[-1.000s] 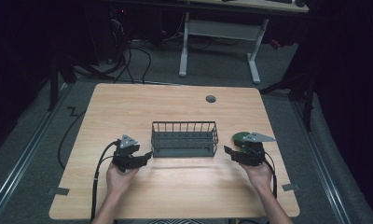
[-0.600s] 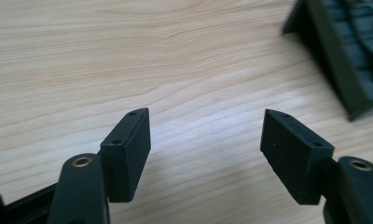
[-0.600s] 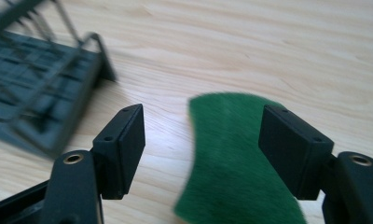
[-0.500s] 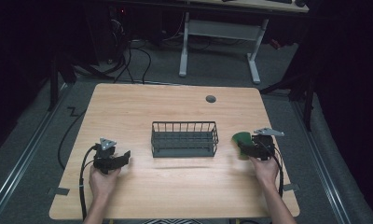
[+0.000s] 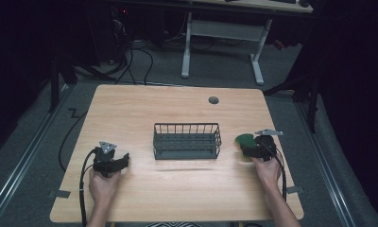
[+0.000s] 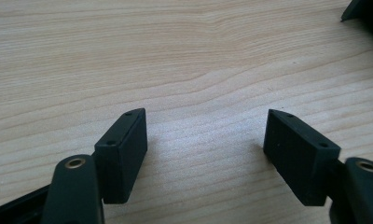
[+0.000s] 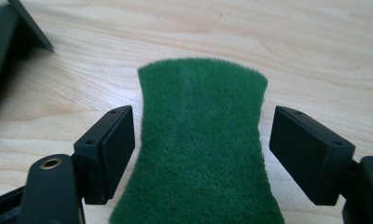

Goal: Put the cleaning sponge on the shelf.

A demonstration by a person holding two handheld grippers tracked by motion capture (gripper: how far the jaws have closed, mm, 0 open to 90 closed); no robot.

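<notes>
here the green scouring pad [image 7: 201, 144] lies flat on the counter [image 5: 177, 113] near its right edge, just right of the wire basket [image 5: 187, 140] at the middle. the right claw [image 7: 201, 151] straddles the pad; its jaws have just been opening and stand off both sides of it, gripping nothing. the left claw [image 6: 205, 151] has just been opening too, over bare wood toward the left edge. likely risk: closing from this low angle could buckle the soft pad or skid it toward the basket.
</notes>
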